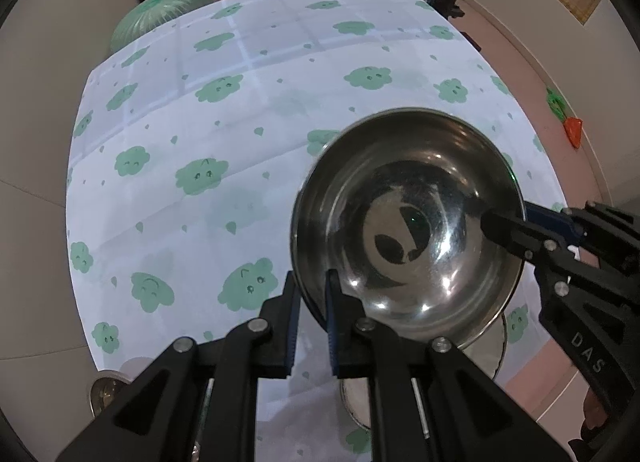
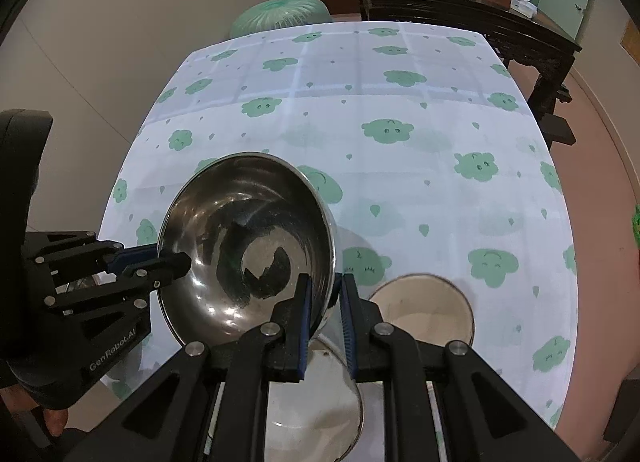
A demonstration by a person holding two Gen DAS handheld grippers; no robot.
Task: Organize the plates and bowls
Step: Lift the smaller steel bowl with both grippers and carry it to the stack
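Observation:
A shiny steel bowl [image 1: 408,226] is held tilted above the table by both grippers. My left gripper [image 1: 312,294] is shut on the bowl's near-left rim. My right gripper [image 2: 325,294] is shut on the opposite rim of the same bowl [image 2: 248,246]. The right gripper [image 1: 508,230] also shows in the left wrist view, the left gripper [image 2: 176,260] in the right wrist view. Under the bowl lies a steel plate [image 2: 320,402]. A second steel plate [image 2: 424,310] lies just right of it.
The table [image 1: 240,142] carries a white cloth with green cloud prints. A small steel dish [image 1: 106,390] sits at the near-left table edge. A green stool [image 2: 280,14] and dark wooden furniture [image 2: 460,10] stand beyond the table.

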